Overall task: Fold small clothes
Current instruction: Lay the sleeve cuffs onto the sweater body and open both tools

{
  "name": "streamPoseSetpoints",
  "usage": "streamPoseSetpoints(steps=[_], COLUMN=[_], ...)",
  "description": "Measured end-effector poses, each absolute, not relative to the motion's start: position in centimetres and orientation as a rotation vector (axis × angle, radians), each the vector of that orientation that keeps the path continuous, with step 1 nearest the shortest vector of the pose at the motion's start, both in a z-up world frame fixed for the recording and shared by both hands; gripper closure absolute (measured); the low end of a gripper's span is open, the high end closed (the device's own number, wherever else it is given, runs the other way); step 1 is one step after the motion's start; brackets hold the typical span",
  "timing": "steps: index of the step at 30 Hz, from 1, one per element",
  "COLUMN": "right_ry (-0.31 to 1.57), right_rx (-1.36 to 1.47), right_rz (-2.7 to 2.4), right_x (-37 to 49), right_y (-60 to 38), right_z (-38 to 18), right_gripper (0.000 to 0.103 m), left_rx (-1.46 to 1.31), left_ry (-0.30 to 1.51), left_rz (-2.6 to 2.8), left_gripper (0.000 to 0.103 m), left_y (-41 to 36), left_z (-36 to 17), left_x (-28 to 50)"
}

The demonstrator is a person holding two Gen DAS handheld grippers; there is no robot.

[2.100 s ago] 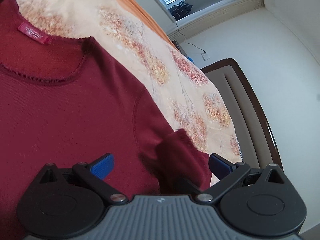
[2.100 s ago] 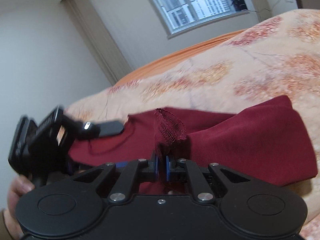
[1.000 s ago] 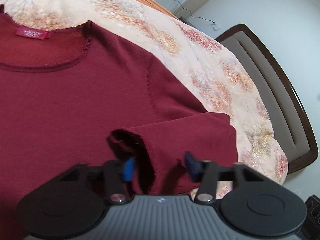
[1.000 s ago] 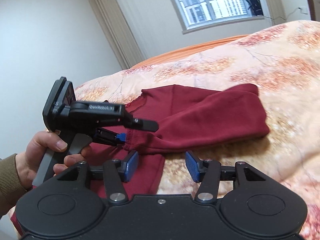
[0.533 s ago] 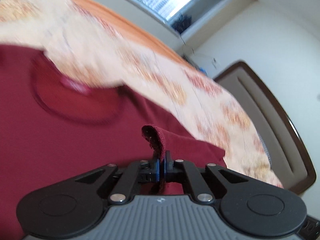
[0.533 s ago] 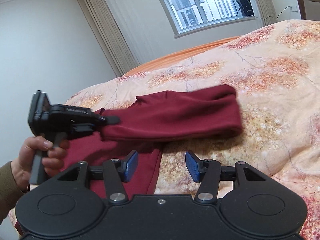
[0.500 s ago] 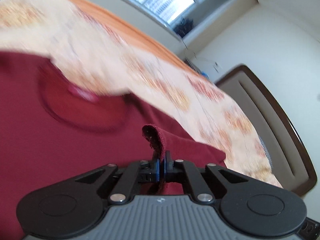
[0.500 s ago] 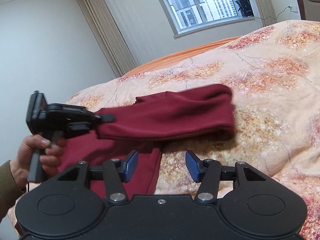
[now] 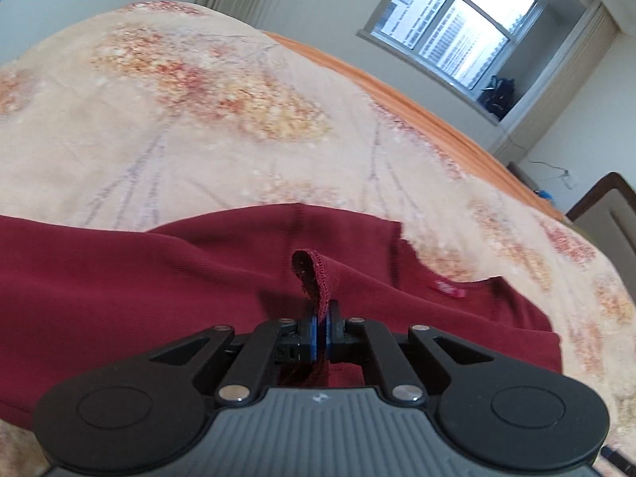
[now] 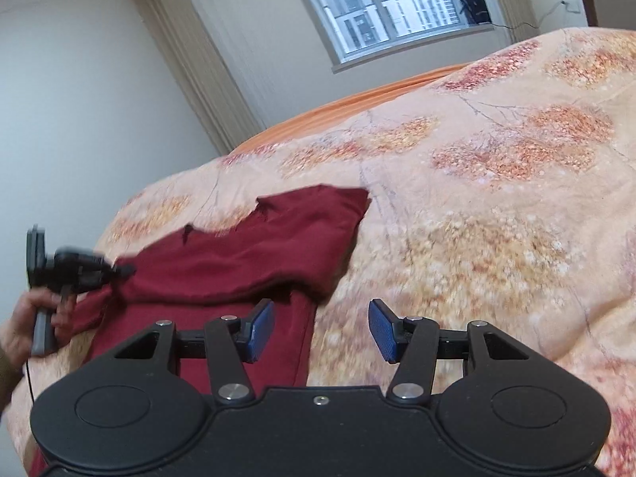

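Across the bed (image 10: 497, 206), spread with a flowered quilt, a dark red top (image 10: 246, 254) is lying partly folded, its sleeve (image 10: 190, 274) now being drawn sideways over the body of the garment. A second ago the left hand-held gripper (image 9: 322, 330) was only closing around the cuff (image 9: 314, 278) with the neckline straight ahead; now its jaws are pressing tightly together on that cuff, which is curling up above the blue pads, and the small label (image 9: 449, 289) at the neck is sitting off to the right in the left wrist view, so the gripper has swung round while carrying the cloth. Seen from the right wrist camera, the person's hand (image 10: 37, 318) is pulling the left gripper out toward the left edge of the top, the sleeve stretching behind it. The right hand-held gripper (image 10: 321, 330) is hovering wide and holding nothing, having let go of the cloth it was pinching two seconds back; it is hanging over the near edge of the top. Judging from this, the sleeve fold is nearly laid, and lowering and releasing the cuff seems the likely next call.
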State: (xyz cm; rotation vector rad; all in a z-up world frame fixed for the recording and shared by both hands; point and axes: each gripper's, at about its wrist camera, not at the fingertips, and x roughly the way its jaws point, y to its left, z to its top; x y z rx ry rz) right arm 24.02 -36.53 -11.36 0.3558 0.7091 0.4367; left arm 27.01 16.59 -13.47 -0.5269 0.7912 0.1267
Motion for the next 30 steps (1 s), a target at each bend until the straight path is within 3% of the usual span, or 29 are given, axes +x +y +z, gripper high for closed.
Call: streamPoseSetpoints(steps=[8, 12, 19, 21, 22, 24, 30], right_ry=[0.752, 0.794, 0.852, 0.850, 0.852, 0.849, 0.774], right_rx=[0.521, 0.565, 0.594, 0.599, 0.603, 0.569, 0.516], right_rz=[0.463, 0.432, 0.488, 0.507, 0.525, 0.549, 0.471], right_x=[35.6, 40.9, 43.9, 44.2, 44.4, 44.5, 44.6], right_y=[-35.5, -35.1, -34.2, -33.6, -33.3, -32.6, -33.4], right_z=[-13.2, -15.4, -18.4, -18.7, -18.7, -18.4, -16.5], right_gripper=[0.047, 0.052, 0.054, 0.063, 0.080, 0.093, 0.097], left_rx=[-0.552, -0.613, -0.609, -0.613, -0.610, -0.602, -0.588], left_ry=[0.855, 0.844, 0.820, 0.815, 0.812, 0.810, 0.811], left_rz=[0.120, 0.101, 0.069, 0.061, 0.060, 0.058, 0.052], left_gripper=[0.100, 0.099, 0.097, 0.097, 0.097, 0.097, 0.097], left_y=[18.3, 19.1, 19.2, 19.2, 19.1, 19.0, 18.7], left_z=[-16.3, -17.5, -18.2, -18.5, -18.6, -18.7, -18.7], left_x=[27.2, 26.9, 26.8, 26.8, 26.8, 26.8, 27.1])
